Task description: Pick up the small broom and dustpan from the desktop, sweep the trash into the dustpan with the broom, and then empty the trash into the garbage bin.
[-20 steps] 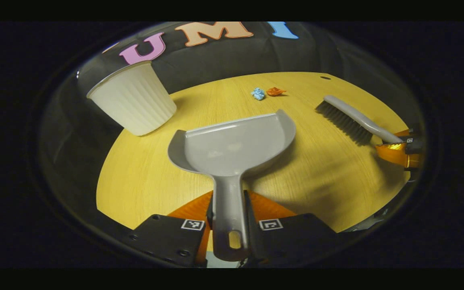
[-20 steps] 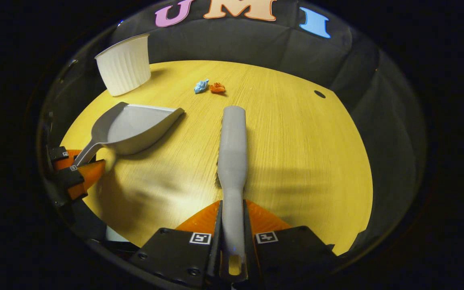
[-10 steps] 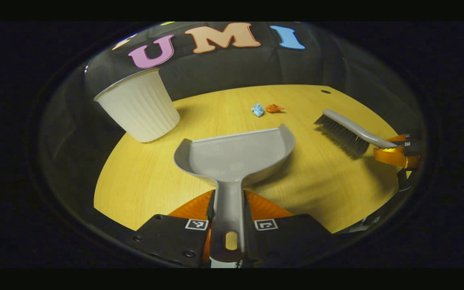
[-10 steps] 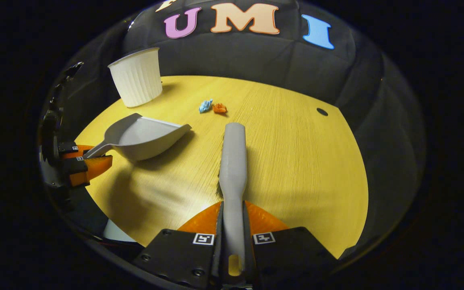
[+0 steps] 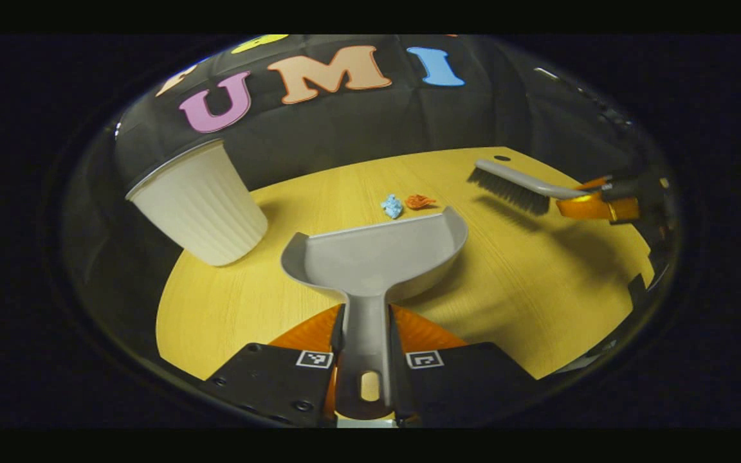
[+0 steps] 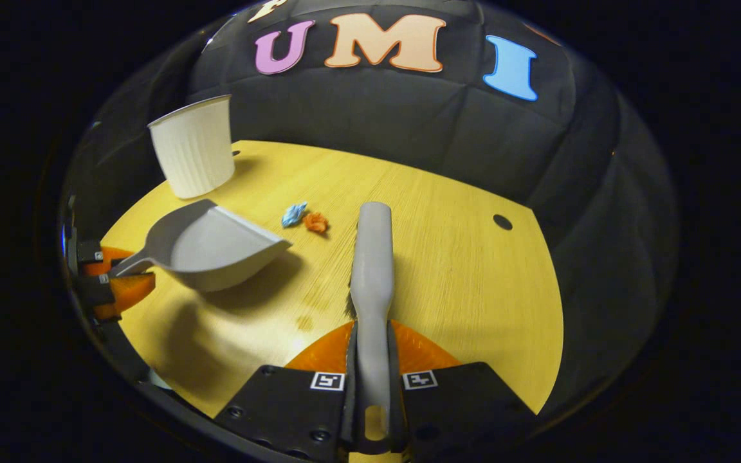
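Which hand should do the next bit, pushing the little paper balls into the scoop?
The right gripper, probably. It holds the broom, raised above the table. The left gripper holds the dustpan, its open edge just short of the blue scrap and orange scrap.

Booth interior, dim lighting.
Wood-grain desktop [image 6: 448, 270] with a cable hole [image 6: 502, 222] at right; black quilted cloth wall [image 6: 409, 122] across the top.

The left claw [image 5: 363, 350] clamps the dustpan [image 5: 377, 254] handle — two trash scraps [image 5: 404, 204] lie just beyond its lip, garbage bin [image 5: 198, 203] ahead-left.
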{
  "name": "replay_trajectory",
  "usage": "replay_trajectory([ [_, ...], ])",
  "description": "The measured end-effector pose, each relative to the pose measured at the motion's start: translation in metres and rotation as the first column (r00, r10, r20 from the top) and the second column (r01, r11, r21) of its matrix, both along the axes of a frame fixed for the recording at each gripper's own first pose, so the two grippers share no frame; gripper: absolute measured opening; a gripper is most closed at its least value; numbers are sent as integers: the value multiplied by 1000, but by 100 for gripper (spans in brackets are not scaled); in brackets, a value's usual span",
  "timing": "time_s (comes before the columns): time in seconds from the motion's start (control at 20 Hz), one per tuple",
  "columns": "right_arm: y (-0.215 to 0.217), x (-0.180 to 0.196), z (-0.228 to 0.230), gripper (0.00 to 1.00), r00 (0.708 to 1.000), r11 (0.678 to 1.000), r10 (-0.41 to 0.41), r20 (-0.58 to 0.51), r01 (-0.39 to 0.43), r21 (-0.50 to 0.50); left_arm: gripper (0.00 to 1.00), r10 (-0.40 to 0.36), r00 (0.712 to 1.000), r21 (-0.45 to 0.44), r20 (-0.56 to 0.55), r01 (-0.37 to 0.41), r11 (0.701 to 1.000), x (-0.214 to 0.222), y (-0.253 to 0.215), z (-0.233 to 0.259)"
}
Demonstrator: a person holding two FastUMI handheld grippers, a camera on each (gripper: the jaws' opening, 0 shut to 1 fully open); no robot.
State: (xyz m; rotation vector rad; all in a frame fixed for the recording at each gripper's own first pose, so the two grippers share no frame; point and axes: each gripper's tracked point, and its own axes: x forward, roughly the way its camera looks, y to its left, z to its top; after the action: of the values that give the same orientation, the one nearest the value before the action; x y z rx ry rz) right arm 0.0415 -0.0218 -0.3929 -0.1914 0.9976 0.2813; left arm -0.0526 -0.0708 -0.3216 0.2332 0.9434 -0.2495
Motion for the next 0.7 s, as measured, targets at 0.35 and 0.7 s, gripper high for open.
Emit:
replay_trajectory([
  [0.35,34,86,-43,17,997,996,79,-7,-79,-38,27,-129,991,-22,-29,129,991,24,0,-22],
  [0.7,65,105,-76,17,923,921,375,-88,-381,-78,28,-185,982,8,-44,186,983,20,5,-41],
])
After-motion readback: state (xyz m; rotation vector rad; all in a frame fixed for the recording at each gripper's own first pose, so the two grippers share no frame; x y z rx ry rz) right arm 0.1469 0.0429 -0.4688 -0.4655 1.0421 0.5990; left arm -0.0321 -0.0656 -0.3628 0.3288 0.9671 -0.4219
